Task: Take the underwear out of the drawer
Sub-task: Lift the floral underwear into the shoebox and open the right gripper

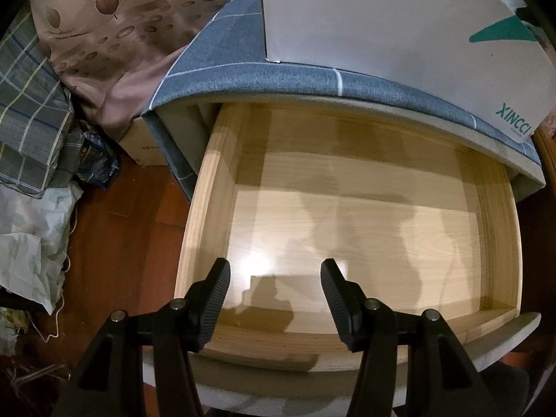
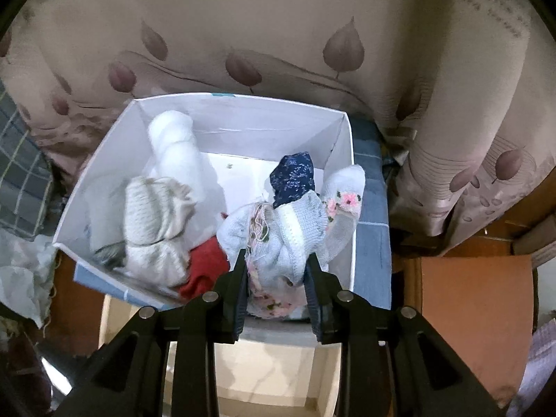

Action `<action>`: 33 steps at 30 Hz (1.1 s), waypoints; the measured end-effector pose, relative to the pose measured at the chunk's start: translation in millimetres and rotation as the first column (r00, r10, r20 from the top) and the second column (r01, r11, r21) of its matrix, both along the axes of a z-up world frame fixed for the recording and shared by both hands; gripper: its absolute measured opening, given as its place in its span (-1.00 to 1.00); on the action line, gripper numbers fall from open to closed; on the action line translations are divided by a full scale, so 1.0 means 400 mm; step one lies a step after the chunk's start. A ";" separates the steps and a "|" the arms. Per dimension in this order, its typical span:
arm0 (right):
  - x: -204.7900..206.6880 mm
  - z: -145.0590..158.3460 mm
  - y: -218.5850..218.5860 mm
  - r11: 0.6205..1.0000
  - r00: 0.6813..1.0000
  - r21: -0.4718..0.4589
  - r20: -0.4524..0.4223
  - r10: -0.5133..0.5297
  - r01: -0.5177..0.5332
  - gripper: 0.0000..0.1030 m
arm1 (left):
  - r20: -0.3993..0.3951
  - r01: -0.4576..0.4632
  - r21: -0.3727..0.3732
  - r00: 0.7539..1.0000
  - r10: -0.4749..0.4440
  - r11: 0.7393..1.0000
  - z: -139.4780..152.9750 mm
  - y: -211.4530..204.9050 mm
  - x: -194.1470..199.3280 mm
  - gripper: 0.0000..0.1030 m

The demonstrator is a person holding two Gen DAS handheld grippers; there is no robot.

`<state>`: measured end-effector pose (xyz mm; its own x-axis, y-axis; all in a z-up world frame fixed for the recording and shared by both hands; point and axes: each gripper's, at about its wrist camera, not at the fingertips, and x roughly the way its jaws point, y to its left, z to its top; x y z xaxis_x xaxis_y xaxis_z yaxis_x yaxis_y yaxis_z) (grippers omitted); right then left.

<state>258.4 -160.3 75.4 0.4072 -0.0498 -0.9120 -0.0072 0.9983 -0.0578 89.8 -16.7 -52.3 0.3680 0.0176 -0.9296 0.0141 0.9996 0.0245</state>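
Lower centre of right wrist view: right gripper clenched on pale knit underwear over white box, drop-off step, next release; left gripper released above bare drawer.

Green lettering reading "XINCCI", upside down, is showing on the white box near its lower right corner, just below a green triangular mark. Smaller print beneath it is staying too blurred to read.

Left gripper held with jaws spread wide, nothing between them. Right gripper pointed downward, jaws clamped on cloth.
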 end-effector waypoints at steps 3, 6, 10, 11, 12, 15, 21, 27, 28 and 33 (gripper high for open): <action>0.030 -0.040 -0.002 1.000 1.000 -0.014 -0.019 -0.014 0.014 -0.45 | 0.001 0.004 0.000 1.000 -0.004 1.000 0.001 0.000 0.000 0.08; 0.050 -0.068 -0.002 1.000 1.000 0.001 -0.013 -0.017 0.017 -0.44 | 0.000 0.003 -0.005 1.000 -0.003 1.000 0.002 0.004 -0.001 0.08; 0.069 -0.079 0.005 1.000 1.000 0.010 0.000 -0.013 0.013 -0.36 | 0.001 0.006 -0.007 1.000 -0.006 1.000 0.003 0.005 -0.001 0.08; 0.074 -0.080 0.008 1.000 1.000 0.009 0.004 -0.014 0.014 -0.36 | 0.002 0.007 -0.006 1.000 -0.007 1.000 0.003 0.004 -0.001 0.08; 0.077 -0.081 0.008 1.000 1.000 0.010 0.009 -0.016 0.016 -0.35 | 0.002 0.008 -0.006 1.000 -0.008 1.000 0.002 0.003 -0.001 0.08; 0.090 -0.081 0.017 1.000 1.000 0.013 0.021 -0.014 0.014 -0.32 | 0.003 0.009 -0.006 1.000 -0.009 1.000 0.002 0.001 -0.001 0.08; 0.101 -0.078 0.030 1.000 1.000 0.008 0.026 0.000 0.000 0.18 | 0.002 0.006 -0.004 1.000 -0.006 1.000 -0.002 -0.004 0.000 0.08; 0.087 -0.053 0.020 0.999 0.999 0.030 0.050 -0.015 0.013 0.32 | 0.002 0.008 0.000 1.000 -0.008 1.000 0.000 -0.006 -0.002 0.08; 0.082 -0.046 0.019 0.999 0.998 0.033 0.053 -0.014 0.013 0.35 | 0.003 0.009 0.000 1.000 -0.009 1.000 0.000 -0.006 -0.002 0.08; 0.032 0.016 0.010 0.998 0.996 0.066 0.089 -0.011 0.005 0.56 | 0.007 0.006 0.010 1.000 -0.007 1.000 0.001 -0.006 -0.004 0.08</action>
